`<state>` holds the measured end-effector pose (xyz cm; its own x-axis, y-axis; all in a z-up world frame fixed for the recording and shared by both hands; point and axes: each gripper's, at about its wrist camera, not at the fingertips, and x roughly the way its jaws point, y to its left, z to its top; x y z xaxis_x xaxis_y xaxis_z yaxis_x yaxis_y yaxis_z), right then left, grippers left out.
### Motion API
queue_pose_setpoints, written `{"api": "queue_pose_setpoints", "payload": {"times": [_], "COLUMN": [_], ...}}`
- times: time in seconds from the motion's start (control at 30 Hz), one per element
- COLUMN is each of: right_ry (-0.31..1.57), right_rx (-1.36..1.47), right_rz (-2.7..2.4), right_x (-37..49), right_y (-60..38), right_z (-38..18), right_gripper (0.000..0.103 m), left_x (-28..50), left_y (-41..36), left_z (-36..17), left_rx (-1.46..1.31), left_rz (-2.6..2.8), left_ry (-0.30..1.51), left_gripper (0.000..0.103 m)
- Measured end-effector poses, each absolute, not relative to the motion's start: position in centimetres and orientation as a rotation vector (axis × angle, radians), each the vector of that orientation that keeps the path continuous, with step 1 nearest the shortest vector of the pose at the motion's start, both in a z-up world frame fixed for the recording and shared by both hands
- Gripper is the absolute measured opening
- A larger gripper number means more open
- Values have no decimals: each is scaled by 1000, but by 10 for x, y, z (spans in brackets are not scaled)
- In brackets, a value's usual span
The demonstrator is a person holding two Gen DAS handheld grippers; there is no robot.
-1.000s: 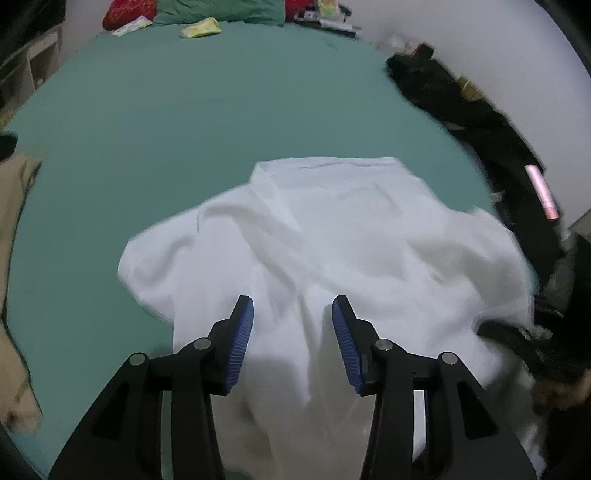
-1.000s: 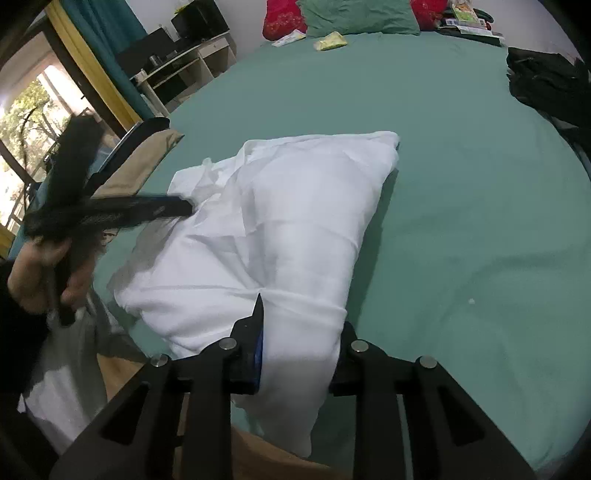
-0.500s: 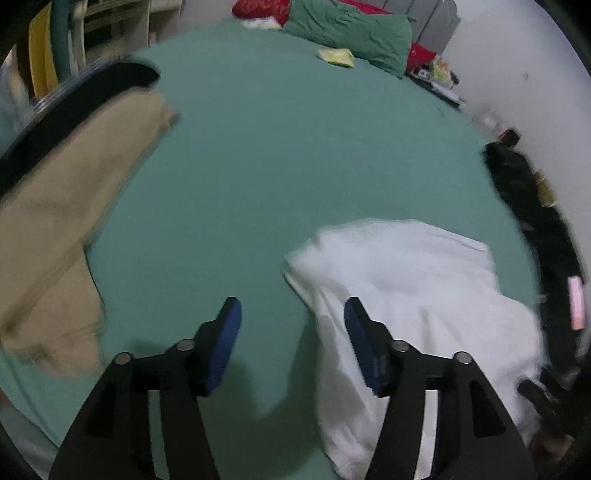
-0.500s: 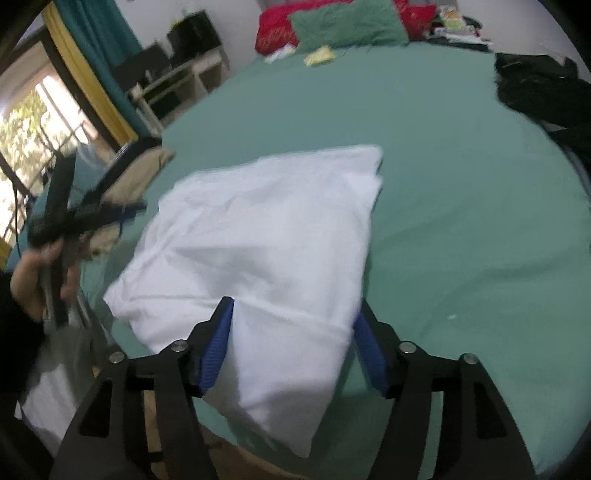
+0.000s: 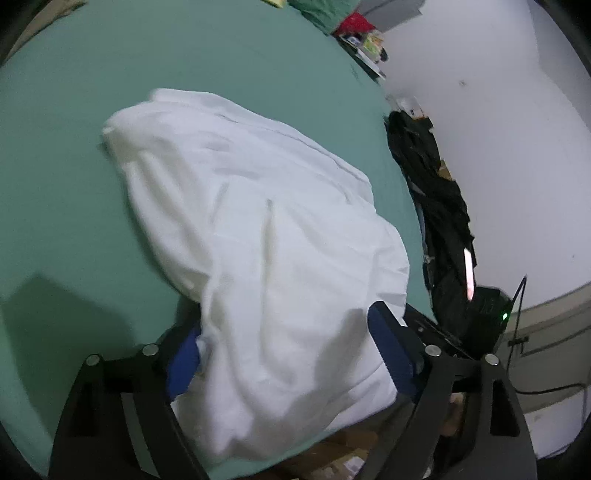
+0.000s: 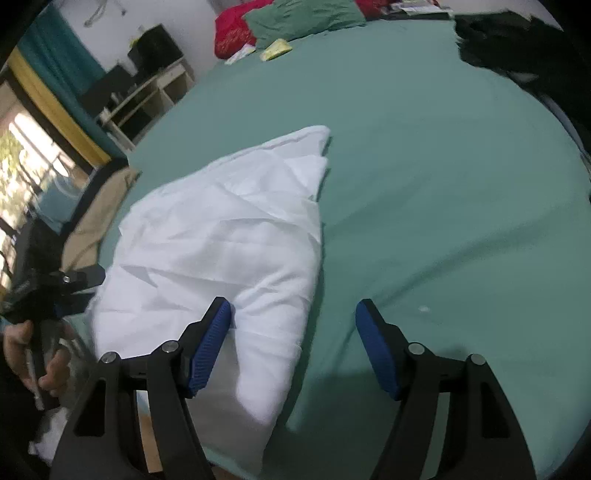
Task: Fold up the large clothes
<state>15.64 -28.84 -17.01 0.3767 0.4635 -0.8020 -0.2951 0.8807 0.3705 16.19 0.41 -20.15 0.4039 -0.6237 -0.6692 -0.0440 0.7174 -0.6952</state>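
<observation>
White cotton garment (image 6: 225,236), roughly folded into a thick wedge, lies on the teal bed sheet (image 6: 443,184) at the near edge of the bed; its lowest part droops over that edge toward you. The layers are uneven, with creases across the top, so I'd judge the fold as only partly done.

Your left gripper (image 5: 288,354) straddles the near hanging end of the garment, fingers spread wide with cloth bunched between the blue pads (image 5: 388,347); they are not pinching it. That placement looks meant for taking the near hem. Your right gripper (image 6: 291,343) hovers over the garment's right corner, fingers also wide: one pad sits above the white cloth, the other above bare sheet, holding nothing.

Room: plenty of bare sheet beyond and to the right of the garment for laying the next fold. Watch the near edge; the overhang could slide off. A heap of black clothing (image 5: 432,184) lies along the wall side, apart from the garment. Tan fabric (image 6: 96,221) lies at the left side, close by. Red and green pillows (image 6: 291,18) are far off.
</observation>
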Motion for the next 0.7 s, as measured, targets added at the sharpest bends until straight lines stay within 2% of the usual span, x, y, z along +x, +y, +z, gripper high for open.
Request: {"api": "queue_pose_setpoints", "payload": {"times": [0.2,0.4,0.7], "right_ry": [1069,1051,1100], "right_rx": [138,328,369], "right_rz": [517,582,647], "right_x": [158,158,157], "right_y": [-275,-304,-272], "right_z": [-169,-162,-184], "right_gripper": [70,71,69], "left_x": [170,173,166], "left_y": [-32,-44,-49], "left_z": [-196,-191,-202], "left_rx": [-560,-326,-327], "left_rz": [-460,-344,-364], "left_ry": [1141,1153,1097], "left_gripper": [90,90,92]}}
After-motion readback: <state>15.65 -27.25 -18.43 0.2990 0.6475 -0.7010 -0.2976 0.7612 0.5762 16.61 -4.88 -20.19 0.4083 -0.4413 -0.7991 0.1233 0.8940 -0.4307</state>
